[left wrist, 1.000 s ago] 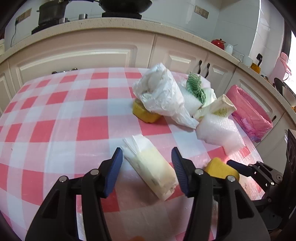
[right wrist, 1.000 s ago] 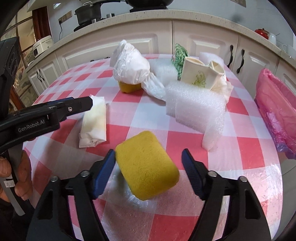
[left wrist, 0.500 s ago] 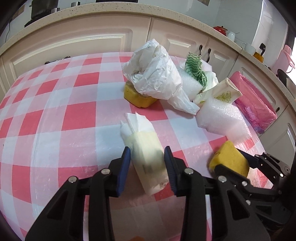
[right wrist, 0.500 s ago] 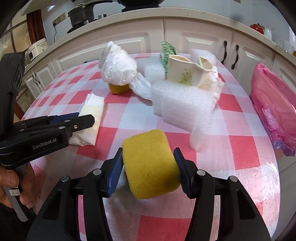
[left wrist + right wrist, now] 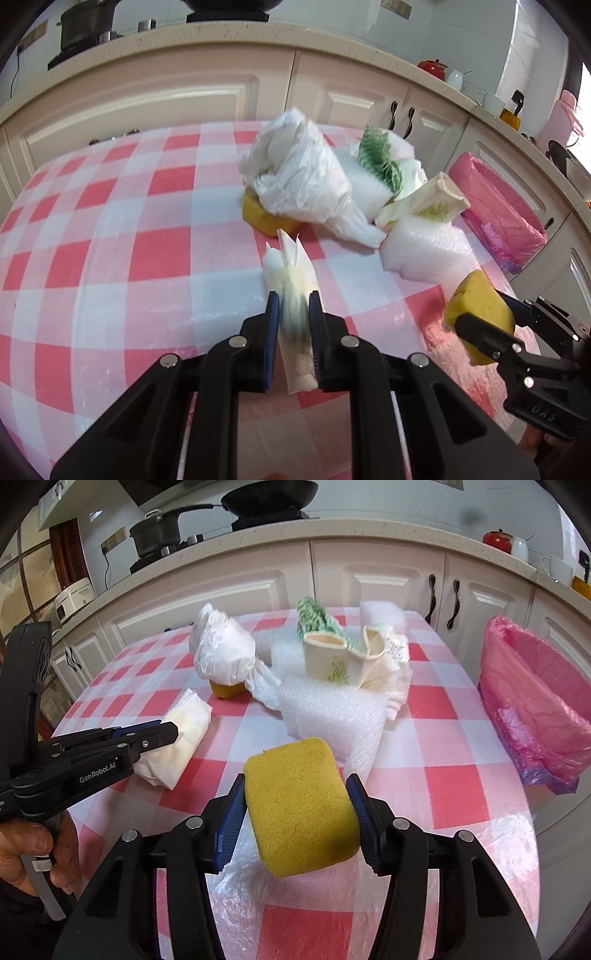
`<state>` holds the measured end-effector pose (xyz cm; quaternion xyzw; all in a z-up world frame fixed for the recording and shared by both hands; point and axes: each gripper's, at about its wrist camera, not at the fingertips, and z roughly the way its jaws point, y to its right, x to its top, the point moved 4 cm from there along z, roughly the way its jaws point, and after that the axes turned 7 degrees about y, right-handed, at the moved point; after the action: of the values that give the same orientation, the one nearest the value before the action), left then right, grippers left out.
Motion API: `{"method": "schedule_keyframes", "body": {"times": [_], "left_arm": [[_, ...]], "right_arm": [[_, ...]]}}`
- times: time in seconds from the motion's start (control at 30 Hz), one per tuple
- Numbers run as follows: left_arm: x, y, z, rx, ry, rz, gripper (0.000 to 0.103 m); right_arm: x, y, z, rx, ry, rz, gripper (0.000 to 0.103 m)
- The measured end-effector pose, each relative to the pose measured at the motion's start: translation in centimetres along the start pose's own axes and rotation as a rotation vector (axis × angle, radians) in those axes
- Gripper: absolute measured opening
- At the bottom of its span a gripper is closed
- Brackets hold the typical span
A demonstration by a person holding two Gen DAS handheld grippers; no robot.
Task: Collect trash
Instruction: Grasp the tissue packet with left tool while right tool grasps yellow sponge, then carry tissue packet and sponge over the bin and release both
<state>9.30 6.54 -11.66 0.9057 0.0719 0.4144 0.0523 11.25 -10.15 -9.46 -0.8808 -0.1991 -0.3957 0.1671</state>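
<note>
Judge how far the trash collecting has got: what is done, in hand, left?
Done: nothing visibly binned in the pink-lined bin. In hand: right gripper clamps a yellow sponge; left gripper is closing on a tissue packet. Left: white plastic bag, second sponge, foam wrap, paper cups.

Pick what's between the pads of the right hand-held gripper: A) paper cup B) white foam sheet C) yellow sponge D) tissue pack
C: in the right wrist view the right hand-held gripper has its blue pads pressed on both sides of the yellow sponge, which is tipped up off the checked tablecloth; the foam sheet and paper cup lie farther back, untouched.
</note>
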Motion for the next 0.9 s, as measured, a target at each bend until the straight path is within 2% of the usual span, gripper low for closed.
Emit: {"method": "schedule_keyframes", "body": {"times": [0.5,0.9], "left_arm": [[3.9,3.1,-3.6,-0.038,0.12,0.043,0.015],[7.6,7.2,-4.2,-0.094,0.186,0.101,0.015]], "right_arm": [[2.7,3.8,-2.3,-0.067,0.084,0.051,0.052],[5.6,9.3,-4.3,-0.156,0.161,0.104,0.052]]}}
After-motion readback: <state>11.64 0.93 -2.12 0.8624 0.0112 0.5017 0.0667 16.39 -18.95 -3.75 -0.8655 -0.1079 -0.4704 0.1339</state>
